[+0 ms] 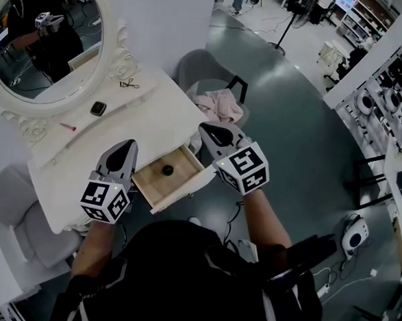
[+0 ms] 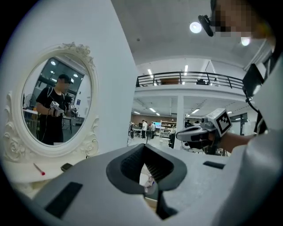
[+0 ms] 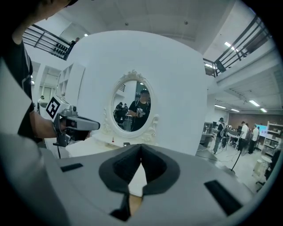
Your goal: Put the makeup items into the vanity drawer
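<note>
Both empty, tips together: left tongs (image 1: 127, 146), right tongs (image 1: 208, 129).

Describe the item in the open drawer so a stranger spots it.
Below the oval mirror, the wooden drawer stands open. The small dark round item lies alone on its floor, unlike the square compact and red stick up on the tabletop.

Bright, even illumination is supplied by ceiling lights (image 2: 195, 27), where glare is seen. The white worktop (image 1: 149, 118) is rendered nearly overexposed. Strong barrel distortion and dark corners are present in both gripper views. The left tongs (image 2: 143, 148) are rendered slightly soft.
</note>
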